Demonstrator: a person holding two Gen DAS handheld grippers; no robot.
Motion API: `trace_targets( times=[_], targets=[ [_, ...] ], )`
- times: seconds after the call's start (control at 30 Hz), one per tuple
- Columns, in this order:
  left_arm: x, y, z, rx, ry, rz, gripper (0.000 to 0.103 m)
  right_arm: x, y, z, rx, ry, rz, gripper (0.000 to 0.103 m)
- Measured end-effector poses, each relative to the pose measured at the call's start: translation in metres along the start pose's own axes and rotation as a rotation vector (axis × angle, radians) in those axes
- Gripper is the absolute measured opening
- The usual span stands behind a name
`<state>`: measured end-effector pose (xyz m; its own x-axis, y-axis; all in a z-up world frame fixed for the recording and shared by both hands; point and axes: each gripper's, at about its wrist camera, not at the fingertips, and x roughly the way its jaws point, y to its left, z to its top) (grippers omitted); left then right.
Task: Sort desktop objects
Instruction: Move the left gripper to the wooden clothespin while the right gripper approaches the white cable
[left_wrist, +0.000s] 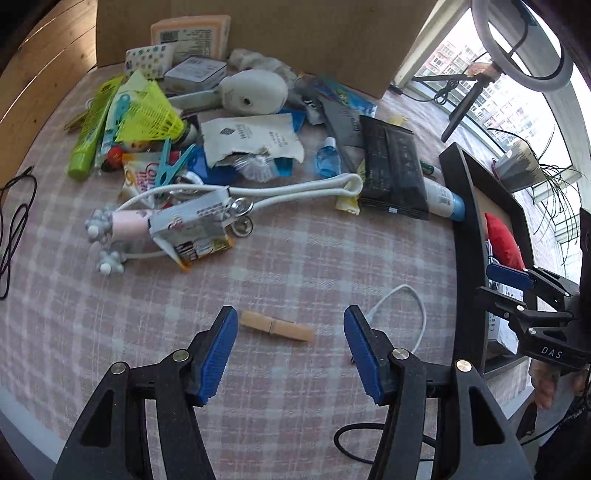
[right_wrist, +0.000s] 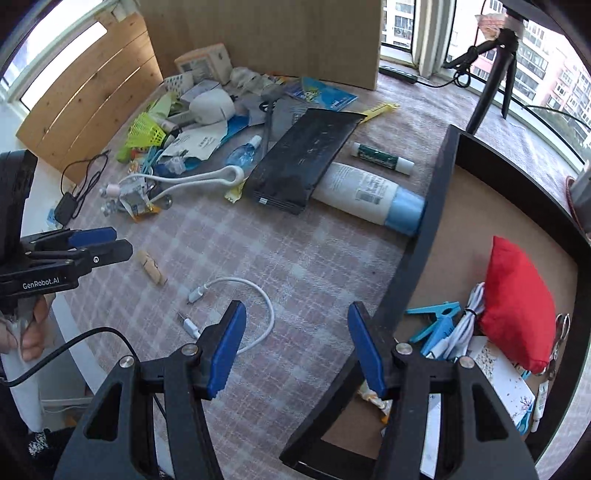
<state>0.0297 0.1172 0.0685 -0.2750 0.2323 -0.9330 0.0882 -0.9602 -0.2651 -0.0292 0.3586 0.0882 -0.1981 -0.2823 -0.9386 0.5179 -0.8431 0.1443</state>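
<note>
One wooden clothespin (left_wrist: 276, 326), one white cable (right_wrist: 240, 314), one black tray (right_wrist: 436, 206), one red pouch (right_wrist: 517, 306).

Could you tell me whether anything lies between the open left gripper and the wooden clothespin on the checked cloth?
Nothing visible does: the light wooden clothespin lies alone on bare cloth just ahead of the open left gripper; the short white cable lies off to the side.

The clothespin (left_wrist: 276, 326) lies left of the cable (left_wrist: 404, 310), tray (left_wrist: 469, 236) rightmost.
</note>
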Motion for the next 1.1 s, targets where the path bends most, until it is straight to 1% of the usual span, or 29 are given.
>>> trace_targets(
  times=[0.07, 0.13, 0.23, 0.33, 0.43, 0.47, 0.6, 0.73, 0.83, 0.9, 0.93, 1.03, 1.1],
  targets=[
    [0.003, 0.007, -0.007, -0.030, 0.022, -0.013, 0.057, 0.010, 0.010, 0.004, -0.052, 0.022, 0.005, 0.057],
    [0.008, 0.008, -0.013, -0.041, 0.041, -0.029, 0.057, 0.021, 0.018, 0.008, -0.105, 0.046, -0.013, 0.057],
    [0.016, 0.008, -0.018, -0.062, 0.056, -0.031, 0.057, 0.035, 0.031, 0.011, -0.198, 0.079, -0.030, 0.057],
    [0.024, 0.008, -0.018, -0.102, 0.073, -0.055, 0.057, 0.047, 0.046, 0.011, -0.293, 0.093, -0.069, 0.057],
    [0.030, 0.003, -0.015, -0.105, 0.080, -0.041, 0.057, 0.056, 0.057, 0.011, -0.381, 0.091, -0.115, 0.057],
    [0.032, 0.002, -0.015, -0.108, 0.084, -0.044, 0.057, 0.059, 0.060, 0.011, -0.402, 0.096, -0.117, 0.057],
    [0.040, -0.003, -0.012, -0.106, 0.098, -0.045, 0.057, 0.066, 0.066, 0.013, -0.447, 0.111, -0.082, 0.057],
    [0.050, -0.003, -0.009, -0.121, 0.121, -0.045, 0.057, 0.072, 0.069, 0.017, -0.480, 0.114, -0.068, 0.057],
    [0.052, -0.006, -0.006, -0.116, 0.121, -0.048, 0.057, 0.079, 0.070, 0.021, -0.496, 0.132, -0.052, 0.057],
    [0.052, -0.007, -0.004, -0.111, 0.117, -0.043, 0.057, 0.083, 0.071, 0.022, -0.509, 0.140, -0.059, 0.057],
    [0.052, -0.008, -0.003, -0.106, 0.119, -0.042, 0.057, 0.085, 0.070, 0.024, -0.510, 0.146, -0.065, 0.057],
    [0.053, -0.012, 0.001, -0.095, 0.113, -0.035, 0.057, 0.087, 0.065, 0.029, -0.475, 0.159, -0.033, 0.057],
    [0.054, -0.014, 0.004, -0.084, 0.108, -0.034, 0.057, 0.086, 0.062, 0.032, -0.460, 0.155, -0.030, 0.056]
  ],
)
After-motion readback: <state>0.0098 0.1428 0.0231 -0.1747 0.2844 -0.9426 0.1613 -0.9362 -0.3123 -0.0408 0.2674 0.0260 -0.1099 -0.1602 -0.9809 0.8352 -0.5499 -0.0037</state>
